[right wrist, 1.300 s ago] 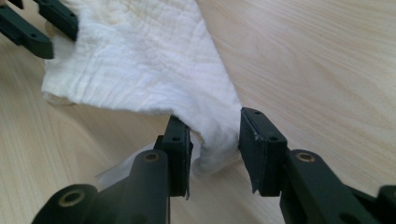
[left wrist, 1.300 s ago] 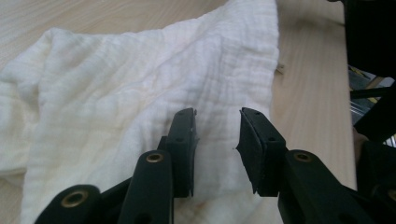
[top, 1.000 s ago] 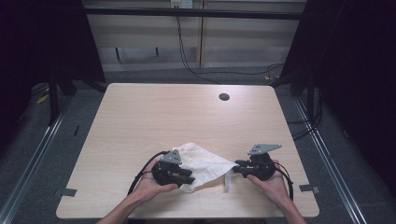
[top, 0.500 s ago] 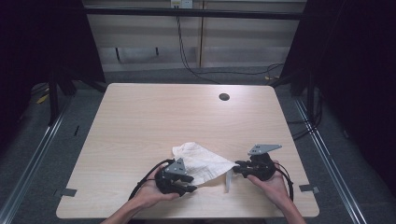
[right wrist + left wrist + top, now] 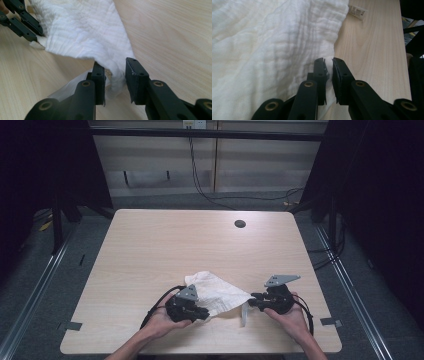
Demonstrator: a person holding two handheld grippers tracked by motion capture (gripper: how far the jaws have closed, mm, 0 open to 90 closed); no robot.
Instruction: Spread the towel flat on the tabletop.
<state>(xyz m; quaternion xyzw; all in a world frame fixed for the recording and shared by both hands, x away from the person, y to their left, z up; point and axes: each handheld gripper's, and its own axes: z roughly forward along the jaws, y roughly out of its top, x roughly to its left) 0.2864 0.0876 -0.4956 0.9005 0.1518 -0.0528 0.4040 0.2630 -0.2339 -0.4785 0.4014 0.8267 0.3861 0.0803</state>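
Observation:
A crumpled white cloth (image 5: 216,291) lies on the near middle of the wooden table (image 5: 170,245). My left gripper (image 5: 204,312) is at its near left corner. In the left gripper view the jaws (image 5: 329,61) have just been closing and now pinch the thin cloth (image 5: 267,50) edge between them. My right gripper (image 5: 253,301) holds the cloth's right corner, which is raised off the table. In the right gripper view a bunched fold of cloth (image 5: 85,27) sits between the pads (image 5: 114,65). A white label (image 5: 244,316) hangs below that corner.
A small dark round hole (image 5: 240,224) sits in the tabletop near the far edge. Cables trail from both grippers toward the table's near edge. Dark frame rails run along both sides of the table.
My left gripper has shifted slightly nearer along the cloth's left edge, and its jaws have closed on it. The right gripper has stayed put with its corner.

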